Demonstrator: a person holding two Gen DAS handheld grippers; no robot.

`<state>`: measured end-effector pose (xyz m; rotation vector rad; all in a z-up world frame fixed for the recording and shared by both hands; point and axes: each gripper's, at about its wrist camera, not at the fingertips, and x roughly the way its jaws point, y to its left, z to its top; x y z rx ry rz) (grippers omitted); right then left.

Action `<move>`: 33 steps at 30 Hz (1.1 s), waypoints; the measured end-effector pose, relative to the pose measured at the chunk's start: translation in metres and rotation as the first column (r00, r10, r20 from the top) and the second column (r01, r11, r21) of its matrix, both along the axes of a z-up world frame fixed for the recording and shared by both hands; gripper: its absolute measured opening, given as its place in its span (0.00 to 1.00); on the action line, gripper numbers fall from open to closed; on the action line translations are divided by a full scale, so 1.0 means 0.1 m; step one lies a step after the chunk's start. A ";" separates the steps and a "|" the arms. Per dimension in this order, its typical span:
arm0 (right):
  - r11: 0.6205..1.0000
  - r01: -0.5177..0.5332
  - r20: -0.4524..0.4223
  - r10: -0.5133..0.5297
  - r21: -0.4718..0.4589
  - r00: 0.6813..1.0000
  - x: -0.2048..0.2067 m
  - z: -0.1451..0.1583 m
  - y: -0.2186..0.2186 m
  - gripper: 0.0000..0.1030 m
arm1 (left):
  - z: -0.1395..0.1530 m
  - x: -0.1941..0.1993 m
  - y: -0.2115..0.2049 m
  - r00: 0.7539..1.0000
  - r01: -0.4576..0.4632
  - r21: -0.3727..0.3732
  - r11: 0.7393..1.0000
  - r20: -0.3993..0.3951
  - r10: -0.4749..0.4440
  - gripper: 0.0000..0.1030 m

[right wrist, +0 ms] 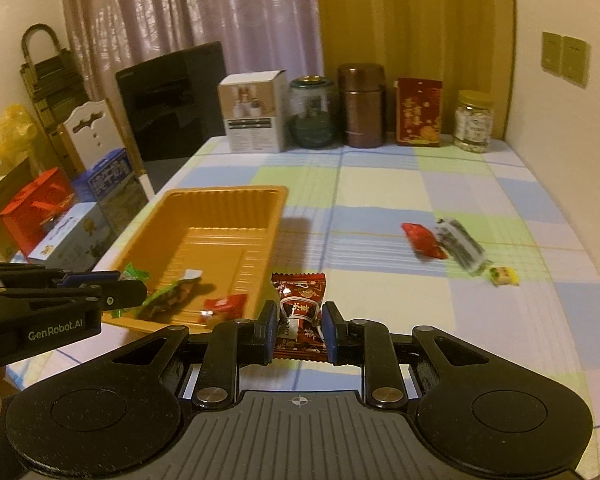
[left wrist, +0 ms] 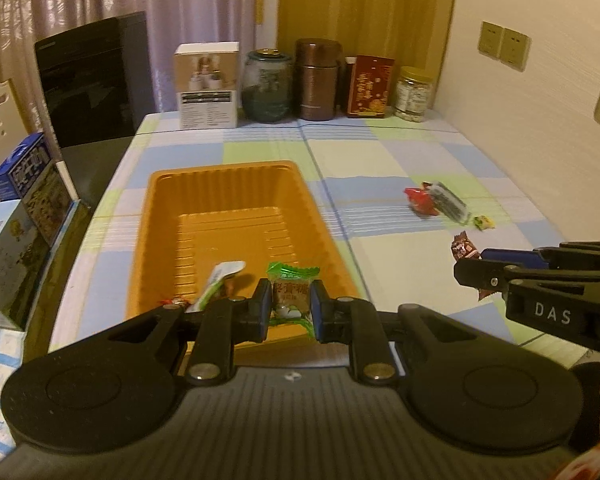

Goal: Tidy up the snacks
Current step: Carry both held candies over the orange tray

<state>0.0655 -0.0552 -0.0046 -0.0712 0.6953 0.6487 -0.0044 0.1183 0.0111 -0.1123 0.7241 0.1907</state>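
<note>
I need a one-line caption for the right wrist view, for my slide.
Right tongs grip a dark red candy beside the orange tray; three snacks remain on the checked tablecloth.

Checked tablecloth [right wrist: 380, 184] over the table — orange tray [right wrist: 220, 196] at left, red packet [right wrist: 422, 240], dark packet [right wrist: 460, 246] and yellow candy [right wrist: 504, 275] at right; box [right wrist: 254, 112], jars, tin along the far edge.

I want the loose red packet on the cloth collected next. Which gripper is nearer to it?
Right. The right gripper, shut on a dark red candy, hangs over the cloth beside the red packet. The left gripper is farther, over the orange tray.
</note>
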 end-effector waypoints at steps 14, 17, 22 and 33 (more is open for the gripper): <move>0.997 -0.082 0.004 0.082 -0.005 0.997 0.02 -0.03 0.45 0.24 | 0.04 -0.05 0.37 0.998 -0.065 0.004 0.998 -0.011 0.065 0.18; 0.996 -0.092 0.001 0.092 -0.008 0.996 0.04 -0.05 0.51 0.24 | 0.01 -0.03 0.42 0.997 -0.073 -0.001 0.997 -0.014 0.073 0.18; 0.995 -0.101 -0.005 0.101 -0.013 0.995 0.09 -0.09 0.58 0.24 | -0.02 0.00 0.50 0.997 -0.079 -0.004 0.997 -0.021 0.079 0.18; 0.993 -0.116 -0.020 0.115 -0.016 0.993 0.22 -0.16 0.75 0.24 | -0.10 0.14 0.62 0.997 -0.072 -0.007 0.997 -0.034 0.071 0.18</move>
